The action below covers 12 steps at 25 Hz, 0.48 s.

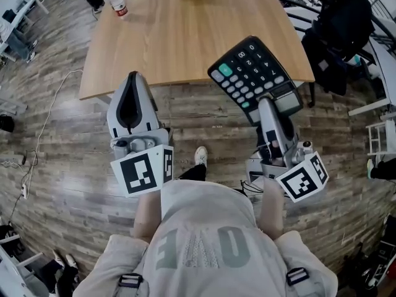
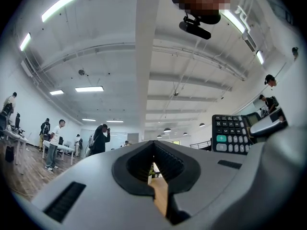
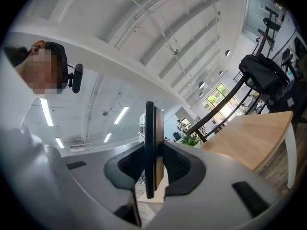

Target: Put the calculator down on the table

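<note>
Holding the calculator (image 1: 247, 70) clamped by one end between the fingers of the right gripper (image 1: 265, 102), up in the air at the near edge of the desk (image 1: 179, 42) by its right corner, fingers of the left gripper (image 1: 132, 78) together, empty

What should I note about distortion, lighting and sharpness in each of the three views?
Head view: evenly lit and sharp; the floor planks bow outward. Left gripper view: strong fisheye with black corners; the ceiling lights glare. Right gripper view: same fisheye; the calculator shows edge-on and sharp.
</note>
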Available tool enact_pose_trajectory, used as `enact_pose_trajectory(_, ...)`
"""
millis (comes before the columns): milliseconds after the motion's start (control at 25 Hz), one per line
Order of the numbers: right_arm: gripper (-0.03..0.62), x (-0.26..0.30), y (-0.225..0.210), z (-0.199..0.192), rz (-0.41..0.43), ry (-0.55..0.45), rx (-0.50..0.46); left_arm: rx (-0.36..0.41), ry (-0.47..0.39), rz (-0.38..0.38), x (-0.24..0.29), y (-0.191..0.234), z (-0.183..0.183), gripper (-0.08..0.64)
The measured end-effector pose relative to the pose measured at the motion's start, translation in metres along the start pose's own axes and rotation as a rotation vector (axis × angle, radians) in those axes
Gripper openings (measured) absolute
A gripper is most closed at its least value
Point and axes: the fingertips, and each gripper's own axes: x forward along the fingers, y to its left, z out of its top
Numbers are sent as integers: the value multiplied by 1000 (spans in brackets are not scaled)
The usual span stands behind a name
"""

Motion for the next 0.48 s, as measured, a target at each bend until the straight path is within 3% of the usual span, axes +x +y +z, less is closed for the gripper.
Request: enact_pose_trajectory(480, 101, 108, -57, 16, 13, 34, 13, -42, 24, 13, 103, 12, -38, 9)
